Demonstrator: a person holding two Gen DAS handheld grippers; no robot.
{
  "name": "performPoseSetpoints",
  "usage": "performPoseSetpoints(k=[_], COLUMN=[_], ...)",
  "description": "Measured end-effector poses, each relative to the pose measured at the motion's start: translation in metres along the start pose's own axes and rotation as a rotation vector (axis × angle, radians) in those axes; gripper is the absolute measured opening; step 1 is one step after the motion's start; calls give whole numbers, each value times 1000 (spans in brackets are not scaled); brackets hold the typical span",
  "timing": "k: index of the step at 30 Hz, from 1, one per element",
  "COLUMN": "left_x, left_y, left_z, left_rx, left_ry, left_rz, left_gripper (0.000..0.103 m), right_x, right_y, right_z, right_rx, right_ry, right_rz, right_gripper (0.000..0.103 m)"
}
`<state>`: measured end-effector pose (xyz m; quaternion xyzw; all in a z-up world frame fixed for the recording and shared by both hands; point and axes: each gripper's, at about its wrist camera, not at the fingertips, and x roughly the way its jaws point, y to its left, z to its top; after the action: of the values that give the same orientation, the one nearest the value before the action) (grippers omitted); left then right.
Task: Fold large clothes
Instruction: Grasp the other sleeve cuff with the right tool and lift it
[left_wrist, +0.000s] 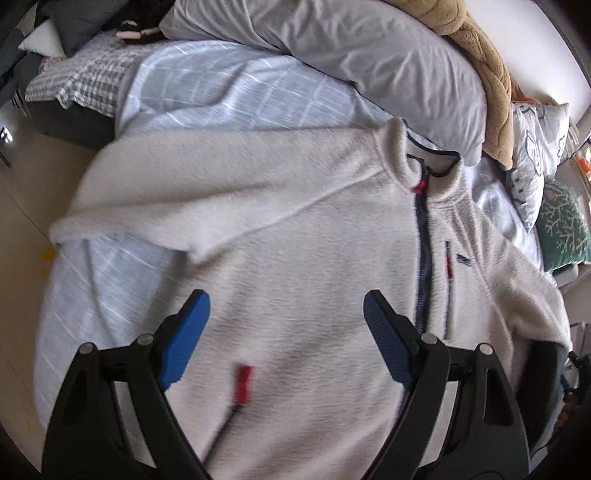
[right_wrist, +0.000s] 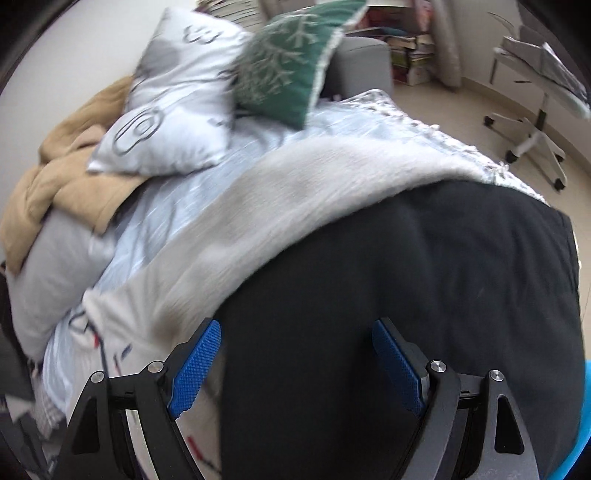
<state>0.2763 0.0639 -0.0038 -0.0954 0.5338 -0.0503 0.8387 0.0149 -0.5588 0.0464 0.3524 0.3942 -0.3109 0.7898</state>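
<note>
So the fleece (left_wrist: 295, 240) is spread front-up on the bed (left_wrist: 207, 88), collar toward the pillow end, hem toward me. Its long axis runs straight away from my left gripper (left_wrist: 286, 332), following the zipper (left_wrist: 423, 258), which sits a bit right of centre in that view. One sleeve (left_wrist: 177, 184) sticks out toward the bed's left edge; the other (right_wrist: 295, 192) runs toward the right edge.

Both grippers are spread wide, nothing between the fingers. Left one hovers over the lower body of the fleece, near the hem. Right gripper (right_wrist: 295, 354) is over some black cloth (right_wrist: 424, 277) that overlaps the fleece's right sleeve; can't tell if it's a separate garment or something else.

My guess: the left sleeve is the natural first fold, and the left gripper is clearly the nearer one, needing to go left and forward to catch the cuff.

Writing: there's a small dark logo (left_wrist: 463, 260) on the chest and red pull tabs, but it's all too blurry to read.
</note>
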Motion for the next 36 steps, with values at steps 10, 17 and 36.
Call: performPoseSetpoints(k=[10,17,36], left_x=[32,42,29], left_y=[-26,-32,-45], left_z=[-28,-21,-8], left_rx=[-45,1,130], left_ry=[-51,-65,-56], left_rz=[-102,-77,-100], left_gripper=[85,85,85], right_x=[33,46,-55], right_y=[-59,-71,76], right_z=[56,74,80], right_rx=[222,298,-86], right_ry=[0,-12,-233], right_rz=[132,143,147], right_gripper=[86,67,11])
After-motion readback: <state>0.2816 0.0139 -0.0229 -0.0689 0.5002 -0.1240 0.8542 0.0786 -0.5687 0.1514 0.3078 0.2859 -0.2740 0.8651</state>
